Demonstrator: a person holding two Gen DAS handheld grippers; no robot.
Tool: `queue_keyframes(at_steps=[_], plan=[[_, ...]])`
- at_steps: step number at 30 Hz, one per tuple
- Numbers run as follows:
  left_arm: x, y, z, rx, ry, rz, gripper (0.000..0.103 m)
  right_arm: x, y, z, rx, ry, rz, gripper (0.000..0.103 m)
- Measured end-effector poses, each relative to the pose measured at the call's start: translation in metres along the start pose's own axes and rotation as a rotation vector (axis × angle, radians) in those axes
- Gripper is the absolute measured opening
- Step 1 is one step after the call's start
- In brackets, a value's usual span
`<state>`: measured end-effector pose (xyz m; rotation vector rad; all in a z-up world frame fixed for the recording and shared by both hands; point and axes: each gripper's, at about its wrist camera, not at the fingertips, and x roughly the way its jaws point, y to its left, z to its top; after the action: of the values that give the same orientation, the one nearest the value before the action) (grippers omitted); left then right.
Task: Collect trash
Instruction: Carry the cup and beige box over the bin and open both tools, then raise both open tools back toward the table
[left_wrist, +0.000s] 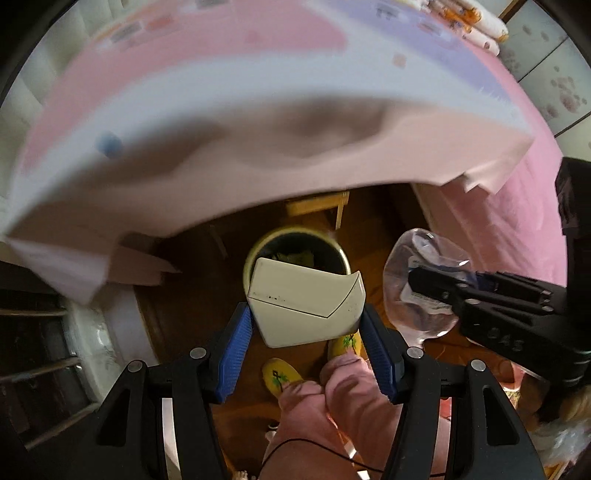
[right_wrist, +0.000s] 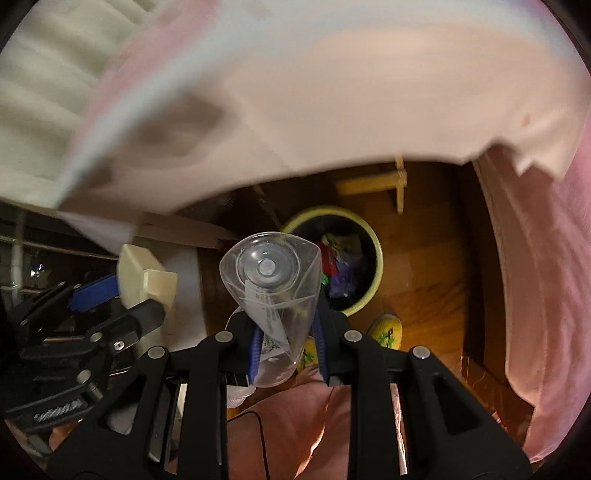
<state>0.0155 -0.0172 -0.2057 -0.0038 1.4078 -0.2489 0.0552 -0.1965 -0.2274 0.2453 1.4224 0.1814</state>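
Observation:
My left gripper (left_wrist: 306, 325) is shut on a cream carton (left_wrist: 306, 299), held above the floor in front of a round yellow-rimmed trash bin (left_wrist: 255, 254). In the right wrist view the same carton (right_wrist: 146, 282) shows at the left. My right gripper (right_wrist: 286, 332) is shut on a squashed clear plastic bottle (right_wrist: 273, 280) with a paper label, its base facing the camera. The bin (right_wrist: 373, 266) lies just right of the bottle and holds colourful trash. From the left wrist view the bottle (left_wrist: 413, 284) hangs right of the carton.
A bed with pink bedding (left_wrist: 221, 129) overhangs the far side, and pink fabric (right_wrist: 535, 277) drapes at the right. A small wooden stool (right_wrist: 380, 182) stands behind the bin on the wood floor. A person's pink trouser legs (left_wrist: 332, 406) and yellow slippers (left_wrist: 280, 376) are below.

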Motion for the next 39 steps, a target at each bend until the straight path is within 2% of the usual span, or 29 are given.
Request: queue_keyframes(at_steps=[6, 10, 17, 19, 21, 24, 25, 31, 39], plan=[[0.099, 0.003, 0.001, -0.017, 0.062, 0.017, 0.059, 0.097, -0.046, -0.007, 0.064, 0.055, -0.058, 0.021], [0.156, 0.01, 0.006, -0.018, 0.088, 0.03, 0.059, 0.142, -0.063, -0.006, 0.066, 0.074, -0.076, 0.021], [0.22, 0.019, 0.017, 0.001, 0.131, 0.046, 0.06, 0.2, -0.076, 0.0, 0.074, 0.081, -0.071, 0.021], [0.231, 0.021, 0.018, 0.003, 0.141, 0.048, 0.063, 0.21, -0.076, 0.002, 0.077, 0.082, -0.075, 0.022], [0.237, 0.024, 0.019, 0.0, 0.138, 0.053, 0.077, 0.22, -0.076, 0.004, 0.085, 0.095, -0.079, 0.025], [0.238, 0.03, 0.019, -0.005, 0.125, 0.062, 0.083, 0.227, -0.077, 0.007, 0.107, 0.108, -0.083, 0.035], [0.238, 0.032, 0.019, -0.01, 0.121, 0.072, 0.084, 0.228, -0.077, 0.008, 0.112, 0.106, -0.081, 0.035], [0.217, 0.047, 0.016, -0.057, 0.093, 0.103, 0.085, 0.213, -0.067, 0.011, 0.099, 0.09, -0.058, 0.035], [0.154, 0.051, 0.013, -0.105, 0.035, 0.126, 0.085, 0.166, -0.055, 0.006, 0.115, 0.067, -0.028, 0.035]])
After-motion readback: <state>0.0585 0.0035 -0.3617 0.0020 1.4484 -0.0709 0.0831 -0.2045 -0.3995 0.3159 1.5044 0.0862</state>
